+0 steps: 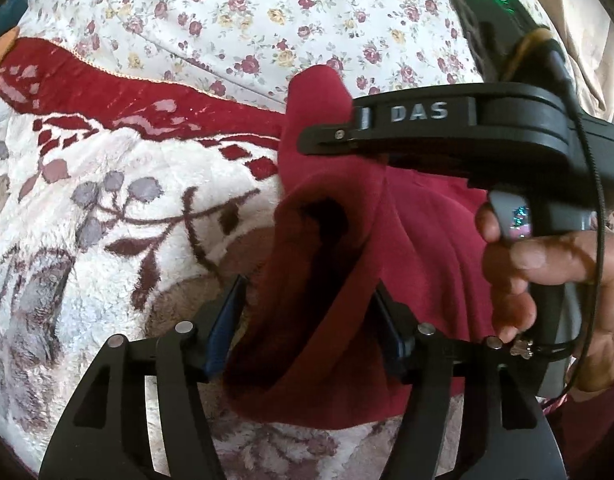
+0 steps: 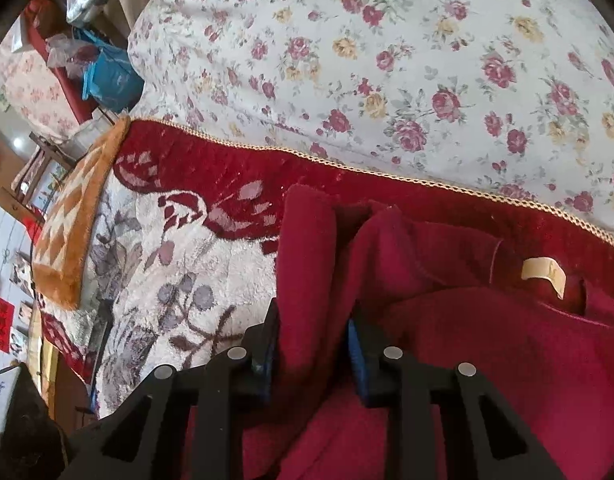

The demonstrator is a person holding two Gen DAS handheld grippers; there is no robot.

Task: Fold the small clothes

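A dark red fleece garment (image 1: 419, 248) is held up over a plush blanket. My left gripper (image 1: 307, 320) is shut on a bunched fold of it, cloth filling the space between the blue pads. My right gripper (image 1: 327, 140) shows in the left wrist view, side on, pinching the garment's upper edge. In the right wrist view the right gripper (image 2: 313, 320) is shut on a thick fold of the garment (image 2: 487, 360). A beige neck label (image 2: 545, 274) shows on the garment at the right.
The white and red plush blanket (image 1: 107, 220) with a leaf pattern lies under the garment. A floral sheet (image 2: 387, 60) covers the bed beyond. An orange patterned cushion (image 2: 75, 232) lies at the blanket's left end. Bags and clutter (image 2: 103, 68) sit at the far left.
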